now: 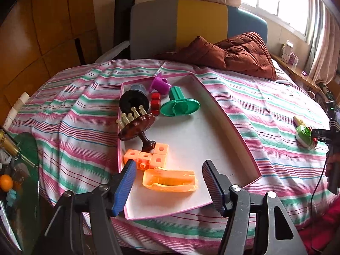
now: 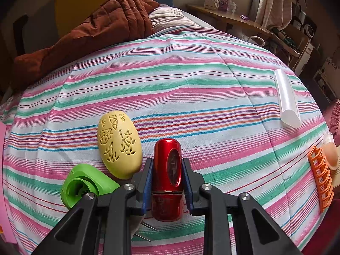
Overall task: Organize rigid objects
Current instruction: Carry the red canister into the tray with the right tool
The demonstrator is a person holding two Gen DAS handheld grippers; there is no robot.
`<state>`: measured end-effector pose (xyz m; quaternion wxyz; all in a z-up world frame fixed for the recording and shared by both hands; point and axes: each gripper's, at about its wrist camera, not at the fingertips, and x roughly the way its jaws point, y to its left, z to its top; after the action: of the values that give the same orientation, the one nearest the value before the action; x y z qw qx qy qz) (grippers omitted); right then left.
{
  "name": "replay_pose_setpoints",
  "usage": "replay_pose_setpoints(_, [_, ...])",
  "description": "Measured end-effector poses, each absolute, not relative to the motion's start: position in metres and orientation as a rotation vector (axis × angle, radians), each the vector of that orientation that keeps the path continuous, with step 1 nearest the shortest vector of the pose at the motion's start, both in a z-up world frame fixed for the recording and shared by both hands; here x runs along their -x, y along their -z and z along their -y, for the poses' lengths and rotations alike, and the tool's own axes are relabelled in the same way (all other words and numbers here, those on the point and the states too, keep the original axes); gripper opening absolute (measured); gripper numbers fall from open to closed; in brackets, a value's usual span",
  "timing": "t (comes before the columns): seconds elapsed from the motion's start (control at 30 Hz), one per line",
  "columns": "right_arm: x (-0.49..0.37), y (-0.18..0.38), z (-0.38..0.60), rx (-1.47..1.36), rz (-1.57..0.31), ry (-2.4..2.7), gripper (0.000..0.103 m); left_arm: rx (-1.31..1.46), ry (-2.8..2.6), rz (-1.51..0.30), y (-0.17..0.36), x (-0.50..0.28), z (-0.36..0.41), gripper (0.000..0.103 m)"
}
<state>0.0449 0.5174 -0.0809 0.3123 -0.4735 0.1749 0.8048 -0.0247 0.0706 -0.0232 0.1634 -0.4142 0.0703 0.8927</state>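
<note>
Right now the left gripper (image 1: 169,182) stands apart, jaws either side of a flat orange plastic case (image 1: 170,180) lying at the near end of the shallow pink-rimmed white tray (image 1: 231,125); pads don't press it, so I'd judge this a drop-off just finished. The right gripper (image 2: 166,177) is clamped on a glossy red metal cylinder (image 2: 167,170), held over the bed w/ its far end pointing away (likely the next item for the tray). Next move, by my read: left backs out clear of the case, right carries the cylinder across to bare tray floor at the right side, w/o knocking the pile. Beside the cylinder lie a pale yellow carved oval piece (image 2: 119,144) and a bright green plastic round-holed housing (image 2: 85,186), both on the cloth, not yet sorted. Further up the tray: orange holed cubes (image 1: 148,156), a brown knobbed massager (image 1: 138,127), a green flanged stand (image 1: 179,104), a purple cup-like piece (image 1: 160,82). Surface is a bed under a pink, green and white striped sheet (image 2: 191,74) (soft, things may tilt). Beyond, a rust-brown quilted blanket (image 1: 233,53), a grey-yellow-blue headboard (image 1: 191,21), then a bright window w/ curtains (image 1: 276,2).
</note>
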Motion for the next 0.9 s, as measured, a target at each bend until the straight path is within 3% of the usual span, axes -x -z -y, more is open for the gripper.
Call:
replay_pose_setpoints(0.33, [-0.048,0.077,-0.52,1.223,-0.484,-2.116,0.025,1.188,-2.558,-0.199,0.026,0.021,-0.063,0.065])
replay_pose_setpoints(0.6, [-0.06,0.044,-0.518,1.039,-0.513,-2.201,0.025,1.176,-2.573,-0.183,0.025,0.021,-0.057,0.065])
replay_pose_setpoints(0.9, [-0.027,0.015,-0.442,1.122,-0.461,-2.463,0.025,1.182,-2.577,-0.153,0.027,0.024,-0.047,0.065])
